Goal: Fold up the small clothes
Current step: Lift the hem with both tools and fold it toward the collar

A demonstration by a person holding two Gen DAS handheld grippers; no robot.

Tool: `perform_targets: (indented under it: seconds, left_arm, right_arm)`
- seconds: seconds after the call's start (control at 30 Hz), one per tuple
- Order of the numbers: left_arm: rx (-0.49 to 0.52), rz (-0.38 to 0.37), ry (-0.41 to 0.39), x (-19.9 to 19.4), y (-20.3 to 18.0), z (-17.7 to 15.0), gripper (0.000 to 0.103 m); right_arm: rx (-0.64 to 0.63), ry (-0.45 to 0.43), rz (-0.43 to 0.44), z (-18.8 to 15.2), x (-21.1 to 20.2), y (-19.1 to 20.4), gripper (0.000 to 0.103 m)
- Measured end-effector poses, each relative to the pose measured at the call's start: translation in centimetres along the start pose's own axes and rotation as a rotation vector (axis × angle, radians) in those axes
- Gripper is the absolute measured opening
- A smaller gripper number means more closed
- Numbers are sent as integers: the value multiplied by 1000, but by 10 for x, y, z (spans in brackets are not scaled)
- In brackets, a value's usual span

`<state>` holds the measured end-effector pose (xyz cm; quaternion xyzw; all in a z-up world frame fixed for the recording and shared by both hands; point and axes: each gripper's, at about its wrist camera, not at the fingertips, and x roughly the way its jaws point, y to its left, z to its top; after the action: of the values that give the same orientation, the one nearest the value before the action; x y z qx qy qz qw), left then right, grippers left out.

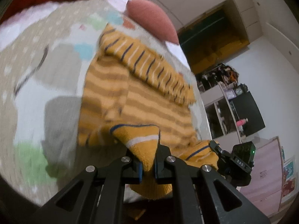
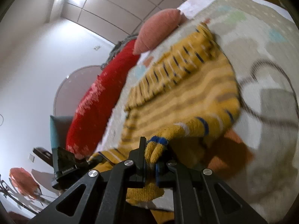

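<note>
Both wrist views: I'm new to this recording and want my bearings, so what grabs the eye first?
The mustard-yellow knitted sweater with navy and white stripes fills the middle of both views, spread on a pale patterned bedcover. The left gripper and right gripper each pinch its near edge. Beyond it lie a pink round cushion and a red blanket.

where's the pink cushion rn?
The pink cushion sits at the far end of the patterned bedspread, beyond the yellow striped garment, top centre in both wrist views, next to the red pillow.
</note>
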<state>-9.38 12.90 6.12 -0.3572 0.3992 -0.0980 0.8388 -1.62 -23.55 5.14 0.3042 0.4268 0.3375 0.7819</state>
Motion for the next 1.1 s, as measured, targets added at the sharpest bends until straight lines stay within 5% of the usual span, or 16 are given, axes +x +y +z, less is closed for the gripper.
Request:
perform_targets:
  seconds: [0.27,0.47,0.5,0.6,0.73,0.93,1.0,1.1]
  left_arm:
    - [52,83,-41,56,-11,103,8]
    - [-1,96,9,122,8,172,8]
    - [-32,84,11,132,16,183,9]
    - [-163,-42,3,146,44,206,21]
    - [-308,-157,-54,148,70,222,48]
    - [-331,-190,-90,143,77,238,66]
    - [-310,-166,-129,132,76,240,77]
    - [-286,-139,-141,118,76,242,78]
  right_arm:
    - [-16,-56,-28,98,51,14,8]
    - [121,-52,-47,161,103,-28,11]
    - [158,-50,-43,169,111,-39,17]
    - [289,-69,-10,191,130,-75,61]
    - [373,-135,25,215,138,-97,72]
    - [199,-143,-199,248,146,-79,81]
    - [89,-110,-247,248,147,-61,81]
    - [-129,-37,-318,232,155,-28,81]
